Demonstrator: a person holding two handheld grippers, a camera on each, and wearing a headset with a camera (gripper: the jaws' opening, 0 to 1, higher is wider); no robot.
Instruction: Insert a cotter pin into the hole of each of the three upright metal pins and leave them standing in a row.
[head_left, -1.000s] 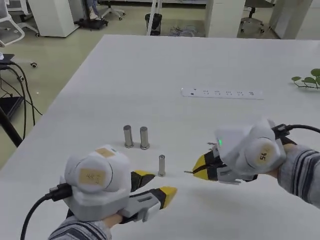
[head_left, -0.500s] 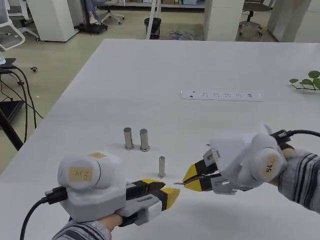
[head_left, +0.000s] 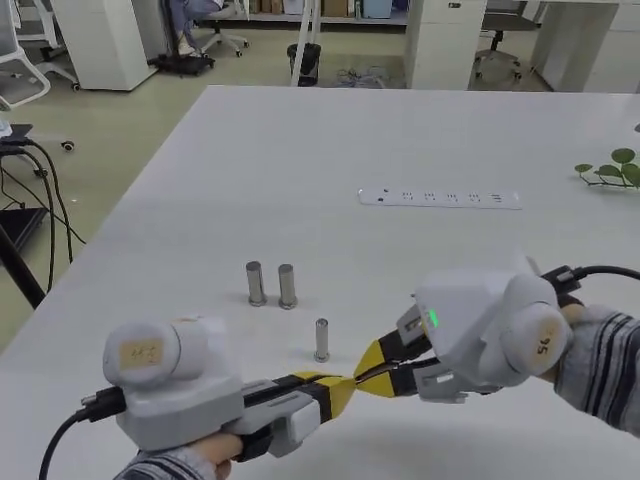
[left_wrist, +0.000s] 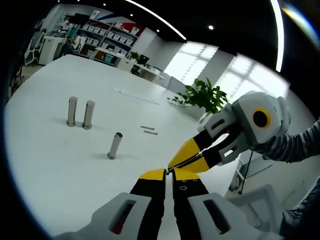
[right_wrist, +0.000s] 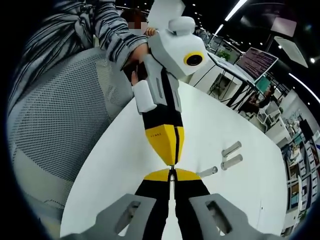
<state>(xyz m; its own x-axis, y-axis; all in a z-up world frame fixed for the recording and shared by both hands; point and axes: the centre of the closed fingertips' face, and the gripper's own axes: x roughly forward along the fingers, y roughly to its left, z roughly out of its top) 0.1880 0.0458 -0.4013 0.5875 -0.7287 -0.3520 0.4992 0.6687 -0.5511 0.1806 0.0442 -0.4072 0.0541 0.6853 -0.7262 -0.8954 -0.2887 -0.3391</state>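
Low over the table (head_left: 300, 150), a cotter (head_left: 357, 380) sits where two gripper tips meet: the right gripper (head_left: 368, 372) pinches it; the left gripper (head_left: 342, 386) has jaws pressed together at its end, grip uncertain. Nearest pin (head_left: 321, 340) stands at eleven o'clock, no cotter visible in it; two pins (head_left: 256, 283) stand beyond, also eleven. Seemingly a re-grip before insertion; next, level the cotter with that pin's hole.

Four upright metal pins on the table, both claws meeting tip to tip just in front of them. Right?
Not four: three upright metal pins, per the head view, two side by side and one nearer. The left claw and right claw do meet tip to tip in front of them.
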